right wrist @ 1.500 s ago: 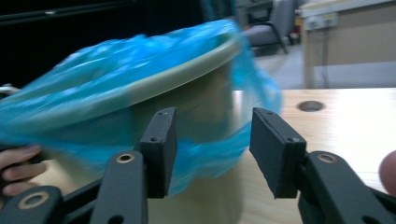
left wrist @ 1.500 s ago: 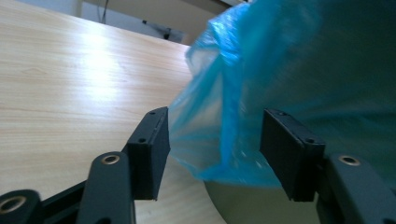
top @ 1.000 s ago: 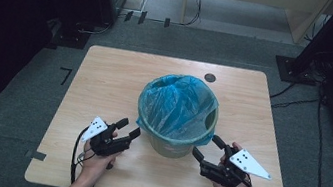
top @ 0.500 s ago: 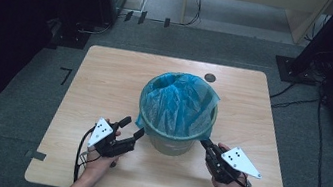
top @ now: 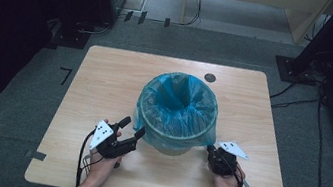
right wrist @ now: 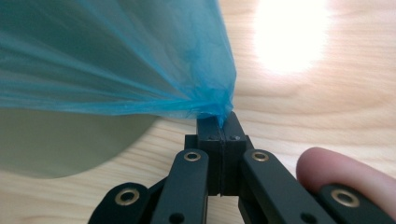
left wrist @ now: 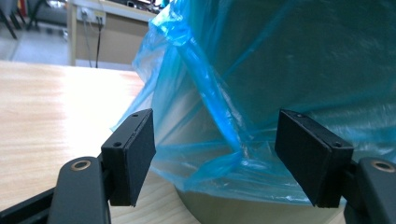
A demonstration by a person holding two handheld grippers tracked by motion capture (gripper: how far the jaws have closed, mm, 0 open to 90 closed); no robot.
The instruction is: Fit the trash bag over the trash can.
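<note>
A round bin (top: 171, 147) lined with a blue plastic bag (top: 178, 106) stands mid-table. The bag's rim is folded over the bin and hangs down its sides. My right gripper (top: 211, 152) is low at the bin's near right and shut on a pinched fold of the bag's hem (right wrist: 212, 105), which is drawn taut down to the jaws (right wrist: 220, 126). My left gripper (top: 133, 126) sits at the bin's near left, open. In the left gripper view the loose bag hem (left wrist: 219, 163) hangs between the wide-apart pads (left wrist: 135, 154) without touching them.
The wooden table (top: 106, 79) has bare surface all round the bin. A small dark round cap (top: 210, 77) is set in the table behind the bin. Grey floor, cables and dark stands surround the table.
My right gripper dropped toward the table beside the bin and its jaws closed on the bag's hem, pulling that side down. The left gripper stayed in place.
</note>
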